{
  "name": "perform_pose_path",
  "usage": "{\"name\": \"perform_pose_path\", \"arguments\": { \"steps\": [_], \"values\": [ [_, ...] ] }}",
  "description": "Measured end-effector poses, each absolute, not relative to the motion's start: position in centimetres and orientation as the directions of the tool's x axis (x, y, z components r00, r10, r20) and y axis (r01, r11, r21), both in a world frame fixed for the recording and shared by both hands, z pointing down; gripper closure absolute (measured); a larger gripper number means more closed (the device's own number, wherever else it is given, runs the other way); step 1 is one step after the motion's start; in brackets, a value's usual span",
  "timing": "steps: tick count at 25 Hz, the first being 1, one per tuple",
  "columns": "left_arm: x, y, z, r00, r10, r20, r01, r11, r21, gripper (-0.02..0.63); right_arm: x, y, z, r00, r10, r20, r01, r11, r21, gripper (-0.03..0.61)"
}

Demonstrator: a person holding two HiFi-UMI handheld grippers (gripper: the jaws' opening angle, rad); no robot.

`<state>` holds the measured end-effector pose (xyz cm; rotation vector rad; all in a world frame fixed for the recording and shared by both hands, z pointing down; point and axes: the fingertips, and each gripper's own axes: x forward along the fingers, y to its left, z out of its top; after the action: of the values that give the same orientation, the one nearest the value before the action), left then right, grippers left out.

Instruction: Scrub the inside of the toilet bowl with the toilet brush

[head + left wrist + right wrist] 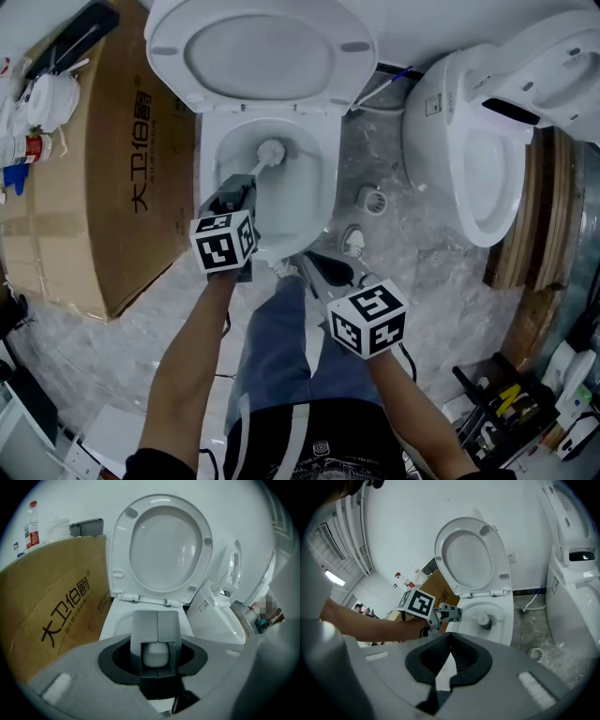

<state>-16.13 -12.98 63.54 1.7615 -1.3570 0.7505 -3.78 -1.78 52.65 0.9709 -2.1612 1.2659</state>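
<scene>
An open toilet stands at the top middle, seat and lid [258,52] raised, with the bowl [305,183] below. The white brush head [272,150] rests inside the bowl and also shows in the right gripper view as brush head [483,618]. Its handle runs back into my left gripper [246,184], which is shut on it; the handle's white end [156,652] is clamped between the grey fingers [145,620]. That left gripper [452,613] hovers over the bowl's near rim. My right gripper [309,267] is shut and holds nothing, off the bowl's front right corner.
A large cardboard box [103,187] stands tight against the toilet's left, with bottles [37,112] on top. A second toilet [487,141] stands to the right. Between the two toilets lies a floor drain [373,199]. Tools [506,403] lie at the lower right.
</scene>
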Motion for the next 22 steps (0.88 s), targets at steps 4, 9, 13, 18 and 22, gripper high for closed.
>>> {"name": "perform_pose_path", "arguments": {
  "steps": [4,9,13,18,22],
  "values": [
    [-17.7,-12.6,63.2,0.239,-0.524,0.818,-0.971,-0.114,0.211,0.44,-4.0,-1.9,52.5,-0.649,-0.349,0.676,-0.76,0.334,-0.557,0.58],
    [-19.8,-10.4,62.5,0.205,-0.533,0.821,-0.977,-0.06,0.206,0.44,-5.8,-1.8,52.1,-0.675,-0.327,0.661,-0.735,0.378,-0.563,0.58],
    [-21.2,-7.9,62.2,0.182,-0.53,0.828,-0.978,-0.013,0.206,0.44,-7.1,-1.6,51.7,-0.696,-0.303,0.651,-0.712,0.412,-0.569,0.58],
    [-22.1,-4.3,61.7,0.171,-0.519,0.838,-0.976,0.025,0.215,0.44,-8.6,-1.4,51.2,-0.716,-0.281,0.639,-0.687,0.448,-0.573,0.58],
    [-21.2,-1.6,61.6,0.188,-0.498,0.847,-0.974,0.013,0.225,0.44,-8.8,-1.2,51.0,-0.725,-0.273,0.632,-0.676,0.46,-0.576,0.58]
  ]
}}
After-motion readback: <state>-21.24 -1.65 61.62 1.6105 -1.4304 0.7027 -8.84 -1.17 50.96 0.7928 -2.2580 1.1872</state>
